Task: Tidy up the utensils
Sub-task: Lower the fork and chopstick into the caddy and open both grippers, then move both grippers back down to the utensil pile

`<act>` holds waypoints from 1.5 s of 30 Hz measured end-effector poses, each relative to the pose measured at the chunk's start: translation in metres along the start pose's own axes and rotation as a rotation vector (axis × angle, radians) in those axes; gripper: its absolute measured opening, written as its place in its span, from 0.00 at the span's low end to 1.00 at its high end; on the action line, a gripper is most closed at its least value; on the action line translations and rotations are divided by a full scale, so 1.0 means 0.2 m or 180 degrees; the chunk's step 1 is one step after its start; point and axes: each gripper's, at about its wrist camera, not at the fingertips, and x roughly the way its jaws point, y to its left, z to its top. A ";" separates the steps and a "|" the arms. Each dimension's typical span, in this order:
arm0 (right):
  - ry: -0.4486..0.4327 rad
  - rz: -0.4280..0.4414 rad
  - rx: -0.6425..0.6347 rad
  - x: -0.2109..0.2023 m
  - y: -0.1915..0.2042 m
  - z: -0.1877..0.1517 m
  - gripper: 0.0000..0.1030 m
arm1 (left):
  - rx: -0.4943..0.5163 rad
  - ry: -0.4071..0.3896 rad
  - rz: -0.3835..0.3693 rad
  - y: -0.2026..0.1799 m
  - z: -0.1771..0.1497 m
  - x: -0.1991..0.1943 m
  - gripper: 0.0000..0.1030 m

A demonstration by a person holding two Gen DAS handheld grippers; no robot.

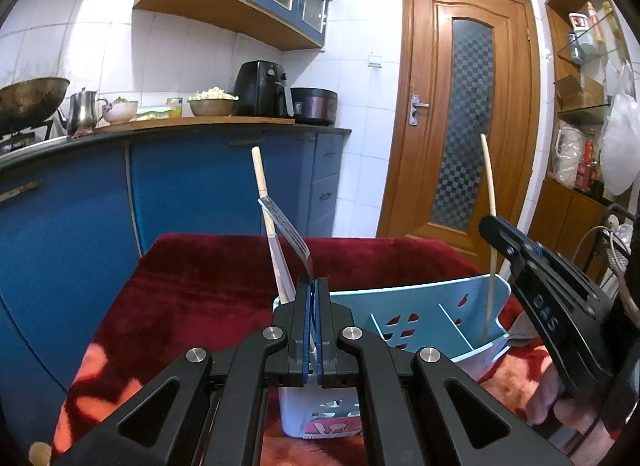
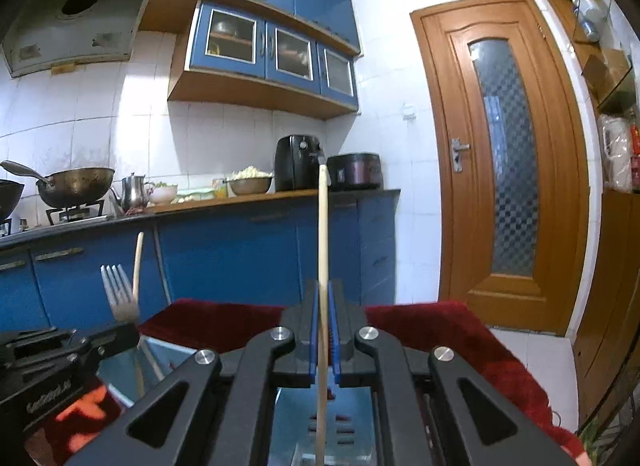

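Steel tines up, the fork point(image 1: 286, 227) stood pinched in the left gripper point(image 1: 312, 286) above the pale blue caddy point(image 1: 424, 298). The right gripper point(image 2: 323, 298) clamped a wooden chopstick point(image 2: 322, 234) upright in that caddy.

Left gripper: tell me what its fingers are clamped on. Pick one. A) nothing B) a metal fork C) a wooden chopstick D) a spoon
B: the left gripper is shut on the metal fork, whose tines point up; the right wrist view shows the same fork rising from that gripper.
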 end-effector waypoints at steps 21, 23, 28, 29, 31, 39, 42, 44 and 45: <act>0.0266 0.0359 0.0236 -0.29 -0.02 0.05 0.36 | -0.0135 0.0135 -0.0204 0.02 0.07 -0.19 0.21; 0.0299 0.0375 0.0252 -0.33 -0.01 0.06 0.36 | -0.0132 0.0160 -0.0193 0.02 0.07 -0.23 0.22; 0.0425 0.0394 0.0244 -0.44 0.02 0.07 0.36 | -0.0181 0.0332 -0.0151 0.04 0.05 -0.32 0.22; 0.0449 0.0396 0.0240 -0.46 0.03 0.07 0.36 | -0.0189 0.0374 -0.0156 0.05 0.05 -0.34 0.22; 0.0494 0.0401 0.0234 -0.50 0.04 0.06 0.36 | -0.0210 0.0434 -0.0176 0.05 0.03 -0.36 0.22; 0.0685 0.0448 0.0198 -0.64 0.06 -0.01 0.37 | -0.0285 0.0560 -0.0136 0.07 -0.08 -0.50 0.22; 0.0754 0.0447 0.0190 -0.68 0.06 -0.05 0.37 | -0.0319 0.0660 -0.0129 0.08 -0.14 -0.53 0.22; 0.0798 0.0450 0.0200 -0.71 0.06 -0.07 0.37 | -0.0325 0.0717 -0.0118 0.08 -0.18 -0.55 0.22; 0.0815 0.0447 0.0207 -0.72 0.06 -0.08 0.37 | -0.0320 0.0740 -0.0118 0.08 -0.19 -0.56 0.22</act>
